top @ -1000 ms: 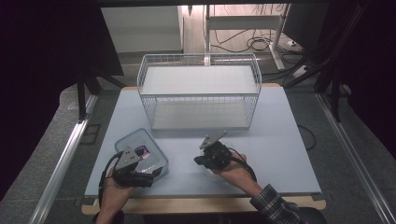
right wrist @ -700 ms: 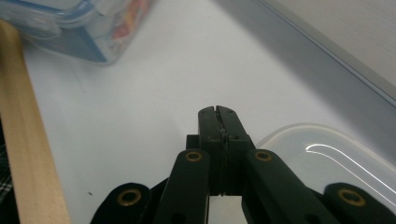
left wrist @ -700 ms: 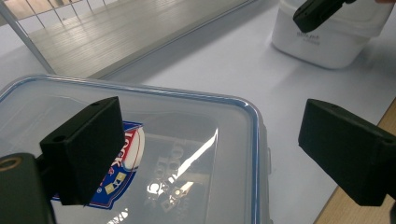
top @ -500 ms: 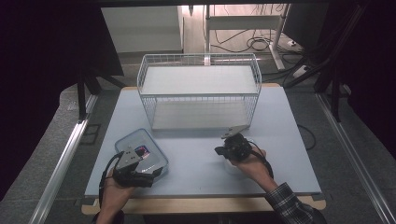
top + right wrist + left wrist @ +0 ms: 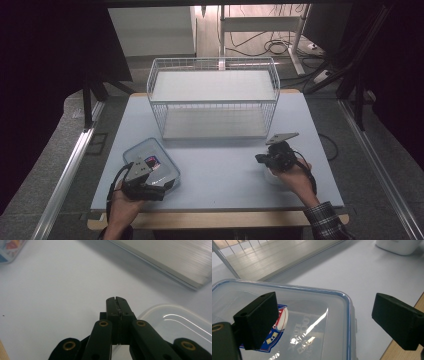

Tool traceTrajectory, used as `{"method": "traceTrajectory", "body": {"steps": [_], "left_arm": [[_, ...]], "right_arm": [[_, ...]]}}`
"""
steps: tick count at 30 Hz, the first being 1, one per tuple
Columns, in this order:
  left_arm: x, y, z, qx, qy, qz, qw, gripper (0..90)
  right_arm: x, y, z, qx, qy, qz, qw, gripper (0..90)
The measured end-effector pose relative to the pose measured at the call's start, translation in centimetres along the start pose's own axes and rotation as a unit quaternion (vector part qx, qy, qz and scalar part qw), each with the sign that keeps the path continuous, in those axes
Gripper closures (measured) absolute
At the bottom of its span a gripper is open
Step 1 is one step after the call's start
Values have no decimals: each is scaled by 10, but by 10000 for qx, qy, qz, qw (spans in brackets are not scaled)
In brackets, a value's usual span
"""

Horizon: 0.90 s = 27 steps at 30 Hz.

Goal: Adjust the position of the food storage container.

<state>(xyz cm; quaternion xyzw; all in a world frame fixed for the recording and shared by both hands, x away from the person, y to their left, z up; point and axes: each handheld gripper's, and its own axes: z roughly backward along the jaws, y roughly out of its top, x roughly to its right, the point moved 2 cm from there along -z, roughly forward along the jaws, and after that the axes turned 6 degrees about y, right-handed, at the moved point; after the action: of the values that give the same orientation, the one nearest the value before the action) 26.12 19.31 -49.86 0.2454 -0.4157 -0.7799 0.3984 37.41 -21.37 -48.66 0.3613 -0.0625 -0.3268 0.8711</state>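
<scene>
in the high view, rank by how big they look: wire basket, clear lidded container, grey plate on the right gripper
1. wire basket, by far the largest
2. clear lidded container
3. grey plate on the right gripper, the smallest

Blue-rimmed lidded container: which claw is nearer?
Left. The left claw hangs open right over the container; the right claw, shut, is off across the table.

no text on the lidded box's (image 5: 287,322) sticker (image 5: 275,333) is legible.
</scene>
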Motion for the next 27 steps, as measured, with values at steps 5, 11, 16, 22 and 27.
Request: {"method": "traceTrajectory", "body": {"steps": [5,11,16,22,27], "left_arm": [[0,0,0,-3,-2,3,10000,70],[0,0,0,-12,-2,-14,10000,70],[1,0,-1,-21,-7,-13,10000,70],[2,1,-3,-44,-22,-49,10000,70],[1,0,-4,-54,-29,-10,10000,70]], "right_arm": [[7,-12,14,4,-105,-127,9999,892],[10,-28,31,-9,-213,-279,9994,870],[6,-42,48,81,-206,-386,9990,870],[9,-48,53,109,-315,-434,9985,893],[24,-43,50,141,-457,-533,9974,893]]}}
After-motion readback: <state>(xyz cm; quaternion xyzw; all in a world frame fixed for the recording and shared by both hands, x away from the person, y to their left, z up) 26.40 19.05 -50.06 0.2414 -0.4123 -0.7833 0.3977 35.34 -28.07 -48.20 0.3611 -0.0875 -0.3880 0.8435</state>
